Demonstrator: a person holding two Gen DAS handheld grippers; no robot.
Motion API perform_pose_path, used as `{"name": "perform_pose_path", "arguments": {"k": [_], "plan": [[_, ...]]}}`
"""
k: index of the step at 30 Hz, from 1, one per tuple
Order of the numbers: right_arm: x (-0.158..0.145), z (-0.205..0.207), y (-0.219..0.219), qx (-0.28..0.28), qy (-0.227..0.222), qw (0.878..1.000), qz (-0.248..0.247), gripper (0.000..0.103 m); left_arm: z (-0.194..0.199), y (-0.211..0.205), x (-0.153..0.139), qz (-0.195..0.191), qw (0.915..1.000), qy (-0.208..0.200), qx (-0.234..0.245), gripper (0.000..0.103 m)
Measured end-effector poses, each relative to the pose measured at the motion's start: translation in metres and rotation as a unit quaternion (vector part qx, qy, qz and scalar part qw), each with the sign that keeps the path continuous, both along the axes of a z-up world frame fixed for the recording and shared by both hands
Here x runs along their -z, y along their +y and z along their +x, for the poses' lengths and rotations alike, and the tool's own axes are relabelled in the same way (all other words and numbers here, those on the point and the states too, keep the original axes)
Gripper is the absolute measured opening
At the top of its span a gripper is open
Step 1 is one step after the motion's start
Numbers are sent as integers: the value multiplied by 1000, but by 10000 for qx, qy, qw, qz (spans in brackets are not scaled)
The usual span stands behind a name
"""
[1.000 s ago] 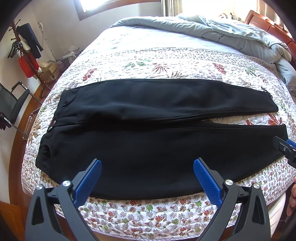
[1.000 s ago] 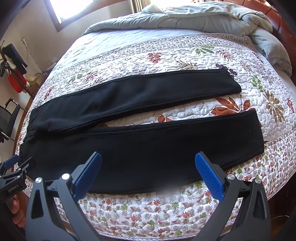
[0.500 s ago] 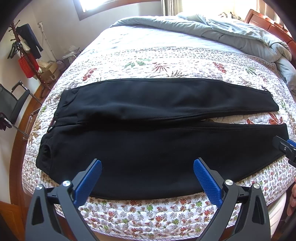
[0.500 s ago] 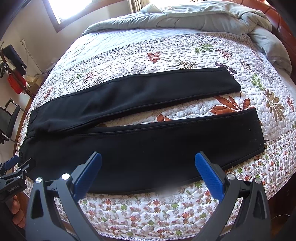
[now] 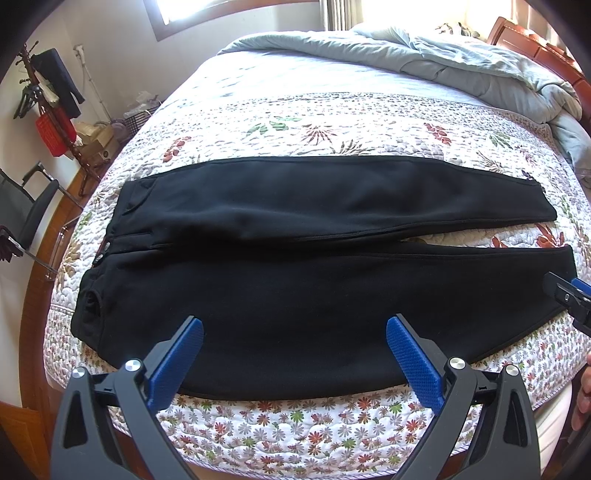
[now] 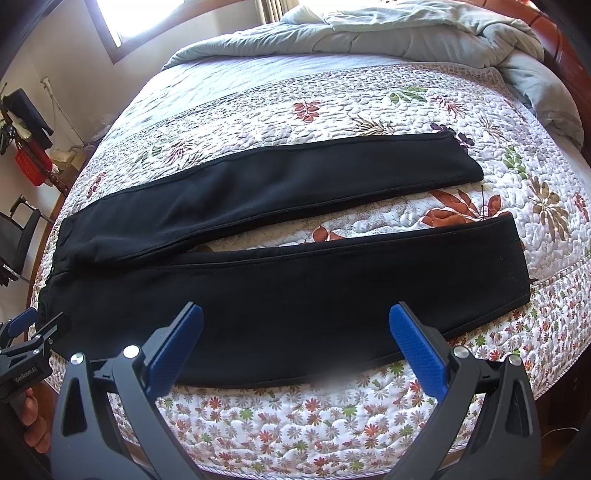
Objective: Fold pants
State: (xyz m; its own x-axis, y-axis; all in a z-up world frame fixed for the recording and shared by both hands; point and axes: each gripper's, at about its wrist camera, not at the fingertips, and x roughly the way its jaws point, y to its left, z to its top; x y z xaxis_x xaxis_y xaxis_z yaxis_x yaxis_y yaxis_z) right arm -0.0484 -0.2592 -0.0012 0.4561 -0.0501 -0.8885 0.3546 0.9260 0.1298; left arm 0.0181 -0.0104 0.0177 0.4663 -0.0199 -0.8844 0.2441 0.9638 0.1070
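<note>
At the near edge of the bed, the left gripper (image 5: pixel 294 343) and the right gripper (image 6: pixel 296 330) hang above the mattress side with their jaws spread wide, holding nothing. Just beyond their blue fingers (image 5: pixel 176 363) lie the black pants (image 5: pixel 295 266), flat on the floral quilt (image 5: pixel 332 122), waist to the left, legs running right and parted slightly. Farther back, a grey duvet (image 6: pixel 406 33) is bunched by the wooden headboard (image 5: pixel 532 48).
</note>
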Motion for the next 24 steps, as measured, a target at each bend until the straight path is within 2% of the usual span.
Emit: {"name": "perform_pose_path", "arguments": {"k": [5,8,12,15,17,20,23,24], "plan": [[2,2,-7,-67,1,9999,97,100,6,-3,7,-28,10000,92,27,99],[3,8,-31,-156,-41,9995,276,100,20,-7,19,-207,9993,277,137,99],[-1,25,-103,76,-146,9998,131,100,48,-23,27,-355,9980,128,513,99],[1,51,-166,126,-162,9996,-197,100,83,-46,34,-525,9942,327,878,99],[14,75,-211,88,39,10000,-8,100,111,-63,39,-670,9914,441,1030,99],[39,110,-261,41,441,9988,198,100,150,-86,50,-612,9907,625,1047,99],[64,134,-292,36,775,9965,297,100,181,-106,61,-696,9886,741,1109,99],[76,141,-303,48,859,9950,503,100,188,-112,64,-733,9878,777,1134,99]]}}
